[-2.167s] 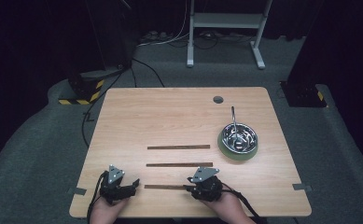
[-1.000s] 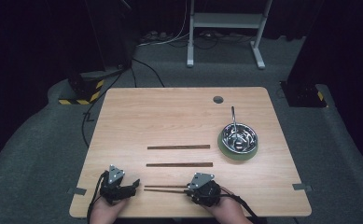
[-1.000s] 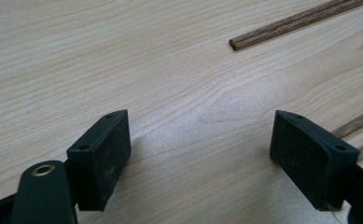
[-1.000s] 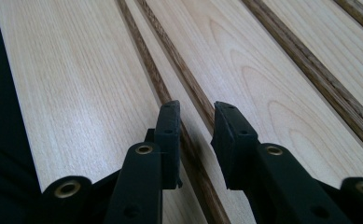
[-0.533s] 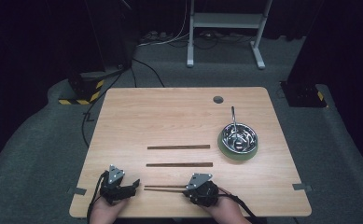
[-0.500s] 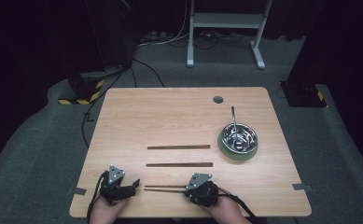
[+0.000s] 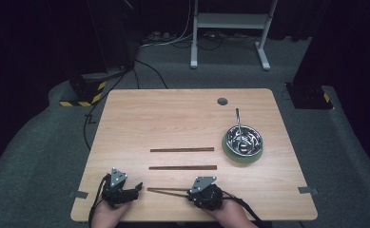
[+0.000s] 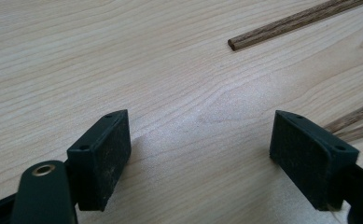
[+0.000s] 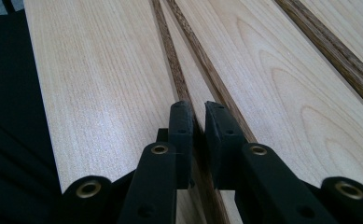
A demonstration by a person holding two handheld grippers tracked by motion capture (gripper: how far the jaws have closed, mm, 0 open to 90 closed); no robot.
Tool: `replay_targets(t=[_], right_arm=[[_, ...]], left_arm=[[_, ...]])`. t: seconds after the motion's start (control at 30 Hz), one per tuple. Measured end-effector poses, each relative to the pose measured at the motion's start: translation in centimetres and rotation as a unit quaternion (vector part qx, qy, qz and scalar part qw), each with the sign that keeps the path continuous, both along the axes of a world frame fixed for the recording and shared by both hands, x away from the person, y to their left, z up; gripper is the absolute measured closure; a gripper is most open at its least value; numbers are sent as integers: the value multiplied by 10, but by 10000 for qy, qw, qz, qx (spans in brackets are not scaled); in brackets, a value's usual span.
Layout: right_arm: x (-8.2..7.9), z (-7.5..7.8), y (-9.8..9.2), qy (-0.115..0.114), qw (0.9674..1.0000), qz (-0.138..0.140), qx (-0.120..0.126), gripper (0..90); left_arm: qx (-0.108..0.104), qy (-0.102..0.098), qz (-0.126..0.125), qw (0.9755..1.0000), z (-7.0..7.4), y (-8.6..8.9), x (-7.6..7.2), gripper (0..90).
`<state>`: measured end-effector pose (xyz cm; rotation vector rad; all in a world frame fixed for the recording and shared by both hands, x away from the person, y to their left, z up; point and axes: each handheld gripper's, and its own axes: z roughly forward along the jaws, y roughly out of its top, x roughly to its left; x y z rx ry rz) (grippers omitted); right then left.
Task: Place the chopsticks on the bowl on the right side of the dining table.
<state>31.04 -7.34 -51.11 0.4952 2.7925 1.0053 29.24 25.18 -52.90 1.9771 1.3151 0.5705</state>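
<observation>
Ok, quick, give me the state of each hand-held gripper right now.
Left hand-held gripper: open, nothing between its jaws.
Right hand-held gripper: jaws have just been closing, now shut on the pair of chopsticks.

Chopsticks' (image 9: 184, 88) near ends seemingly hidden between claw jaws

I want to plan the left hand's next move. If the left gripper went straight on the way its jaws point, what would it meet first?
Probably the tips of the chopstick pair that the right gripper has just closed on; the open left gripper faces them across bare table, though depth is hard to judge.
</observation>
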Motion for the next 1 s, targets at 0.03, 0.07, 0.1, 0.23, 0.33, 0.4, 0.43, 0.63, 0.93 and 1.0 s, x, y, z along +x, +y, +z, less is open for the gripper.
replay_targets(t=[0.03, 0.07, 0.1, 0.23, 0.33, 0.4, 0.43, 0.63, 0.93, 1.0], right_arm=[[0, 0, 0, -3, 10000, 0, 1, 812], [0, 0, 1, -18, 10000, 11, -4, 817], [0, 0, 1, -27, 10000, 15, -9, 824], [-1, 0, 2, -8, 10000, 11, -6, 825], [-1, 0, 3, -30, 10000, 37, -13, 807], [0, 0, 4, -39, 10000, 49, -30, 799], [0, 0, 5, -46, 10000, 55, -35, 798], [-1, 0, 7, -109, 9999, 87, -76, 804], [-3, 0, 7, -121, 9998, 137, -69, 830], [-3, 0, 7, -131, 9998, 134, -70, 832]], left_arm=[[1, 1, -1, 10000, 0, 0, 0, 204], [-1, -2, 1, 10000, 0, 0, 0, 204], [0, -1, -1, 10000, 0, 0, 0, 204], [-1, -1, 1, 10000, 0, 0, 0, 204], [-1, 0, 2, 10000, 0, 0, 0, 204], [-3, -1, 2, 10000, 0, 0, 0, 204], [-3, -1, 2, 10000, 0, 0, 0, 204], [-5, -2, 2, 10000, 0, 0, 0, 204], [-1, 0, -2, 10000, 0, 0, 0, 204], [0, -2, -3, 10000, 0, 0, 0, 204]])
